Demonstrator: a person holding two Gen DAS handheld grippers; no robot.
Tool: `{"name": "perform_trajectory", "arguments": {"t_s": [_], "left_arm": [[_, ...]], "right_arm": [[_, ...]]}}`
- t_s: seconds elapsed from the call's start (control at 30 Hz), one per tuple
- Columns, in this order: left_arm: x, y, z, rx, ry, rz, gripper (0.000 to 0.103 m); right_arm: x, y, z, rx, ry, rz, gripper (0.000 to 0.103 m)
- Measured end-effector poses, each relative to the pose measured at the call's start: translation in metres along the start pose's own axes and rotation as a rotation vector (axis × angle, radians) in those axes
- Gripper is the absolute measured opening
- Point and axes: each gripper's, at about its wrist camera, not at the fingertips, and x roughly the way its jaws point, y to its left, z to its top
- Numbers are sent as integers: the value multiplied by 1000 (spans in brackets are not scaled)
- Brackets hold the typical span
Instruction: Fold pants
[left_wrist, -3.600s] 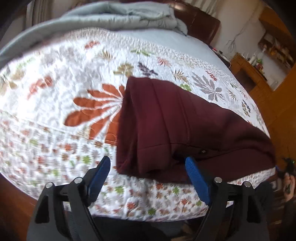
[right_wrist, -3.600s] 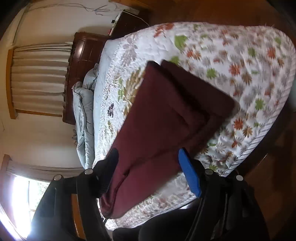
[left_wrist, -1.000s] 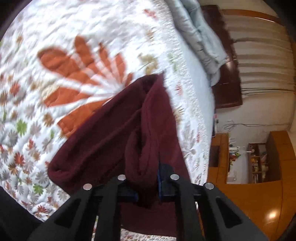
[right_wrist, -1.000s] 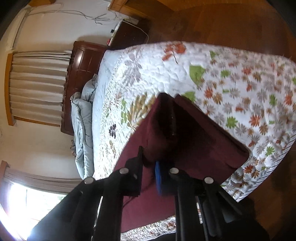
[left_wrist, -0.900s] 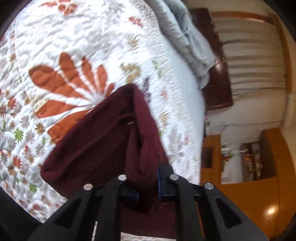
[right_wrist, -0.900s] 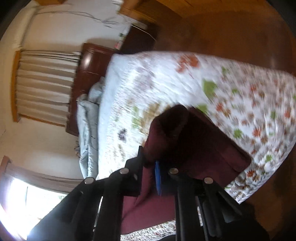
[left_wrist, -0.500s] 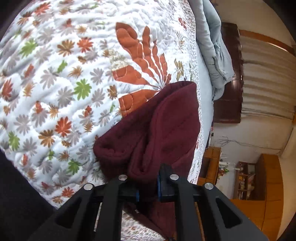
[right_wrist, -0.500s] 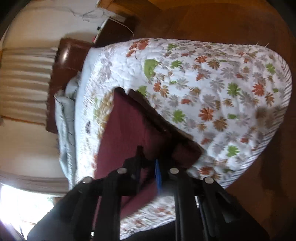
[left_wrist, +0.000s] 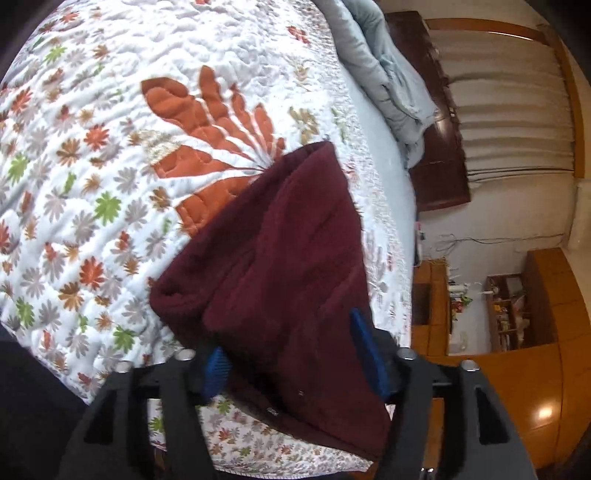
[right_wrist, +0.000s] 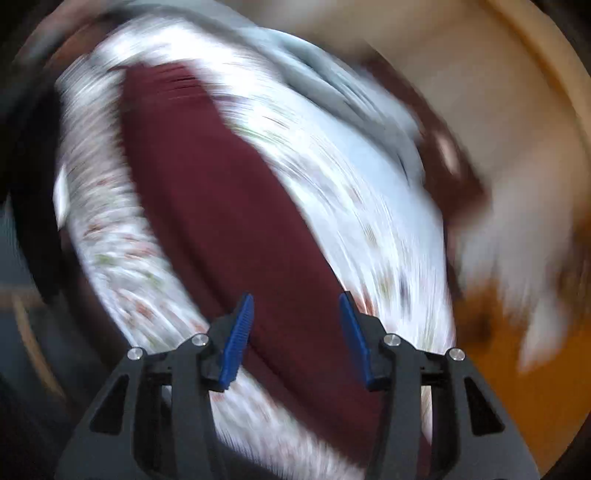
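The dark maroon pants (left_wrist: 280, 254) lie folded in a thick stack on the floral quilt (left_wrist: 92, 155), near the bed's foot edge. My left gripper (left_wrist: 291, 354) is open, its blue pads apart on either side of the stack's near end, with the cloth lying loose between them. In the right wrist view, which is heavily motion-blurred, the pants (right_wrist: 221, 206) stretch away as a long maroon band. My right gripper (right_wrist: 295, 332) is open just above their near end, holding nothing.
A grey-blue duvet (left_wrist: 388, 74) is bunched at the head of the bed by the dark wooden headboard (left_wrist: 439, 147). Wooden floor (left_wrist: 535, 387) and shelves (left_wrist: 506, 306) lie past the bed's right edge. The quilt's edge (left_wrist: 280, 458) runs just below my left gripper.
Both grippers have opened and let go of the pants, which now lie flat in a folded stack. The right gripper is swinging fast, so its view is blurred.
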Motion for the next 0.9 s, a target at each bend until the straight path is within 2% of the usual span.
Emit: {"name": "perform_trajectory", "arguments": {"t_s": [0.03, 0.07, 0.13, 0.3, 0.43, 0.53, 0.57, 0.63, 0.7, 0.73, 0.8, 0.9], "left_arm": [[0, 1, -2, 11, 2, 2, 69], [2, -3, -3, 30, 5, 12, 69], [3, -5, -2, 51, 11, 19, 70], [2, 5, 1, 16, 26, -43, 70], [1, 17, 2, -16, 12, -104, 70], [1, 19, 2, -8, 12, -110, 68], [1, 19, 2, -2, 13, -100, 64], [0, 18, 2, 8, 7, -46, 50], [-1, 19, 1, 18, 0, -2, 20], [-1, 20, 1, 30, -3, 4, 18], [-3, 18, 0, 66, -10, 13, 15], [-13, 2, 1, 148, -31, -18, 15]], "right_arm": [[5, 33, 20, -113, -37, 0, 43], [8, 49, 32, -160, -56, -1, 38], [19, 76, 56, -233, -83, -9, 38], [49, 91, 84, -304, -74, -16, 37], [75, 93, 83, -326, -15, 8, 35], [87, 96, 81, -340, 9, 19, 34], [89, 97, 82, -342, 13, 17, 34], [93, 96, 82, -340, 18, 13, 32], [102, 92, 85, -338, 26, 10, 23], [101, 88, 83, -331, 35, 18, 5], [106, 86, 89, -313, 45, 33, 5], [97, 77, 93, -286, 19, 23, 5]]}}
